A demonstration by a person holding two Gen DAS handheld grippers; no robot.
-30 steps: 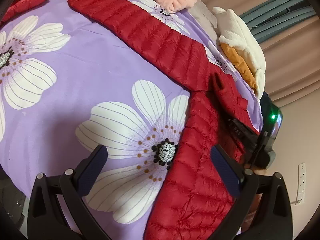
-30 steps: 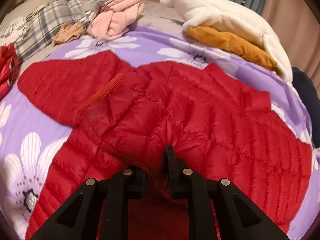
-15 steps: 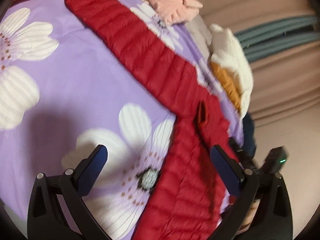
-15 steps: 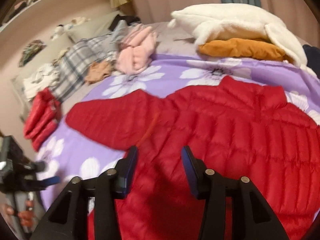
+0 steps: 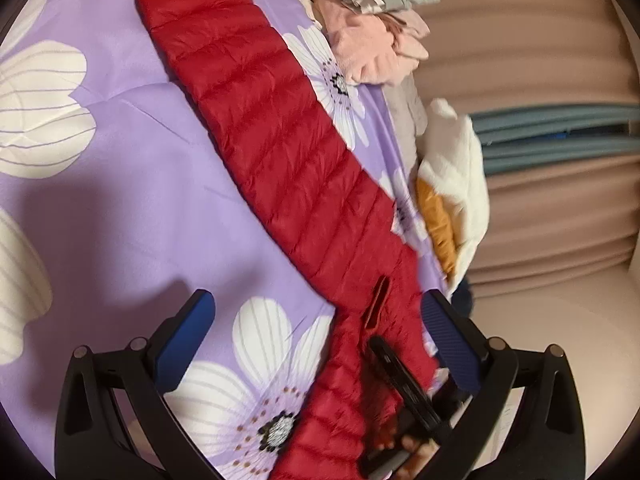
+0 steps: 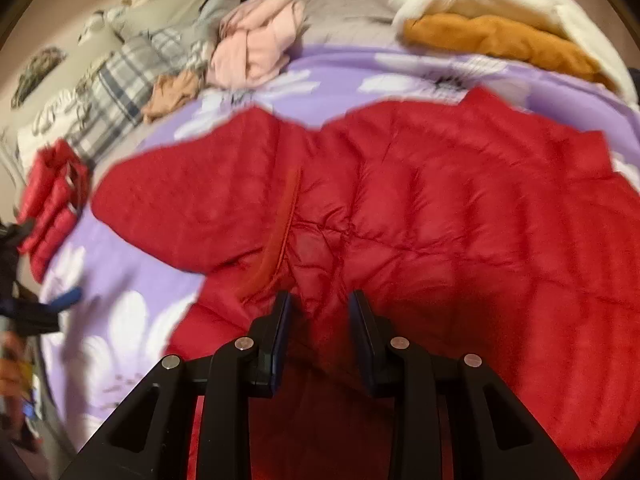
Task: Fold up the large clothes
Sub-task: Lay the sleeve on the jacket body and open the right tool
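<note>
Lying spread across the purple flowered bedspread, the red quilted puffer jacket has its body near the right tongs and one sleeve stretched away to the far left. It looks light, airy and soft, with a slick shell that would likely slide against itself and spring back after a fold, so each fold probably needs pressing flat. Good places to take hold seem to be the stitched edges: the sleeve cuff, the hem, or the seam by the red pocket strip, where the fabric is thin enough to pinch.

The right tongs sit partly open just above the jacket's near middle, with puffed fabric rising between the jaws; whether they actually pinch it cannot be told. The left tongs are spread wide over the bedspread and the jacket's near edge, holding nothing.

A pink garment, a plaid one, a folded red item and a white-and-orange fleece pile lie at the far side of the bed. No brand, label or readable writing shows anywhere.
</note>
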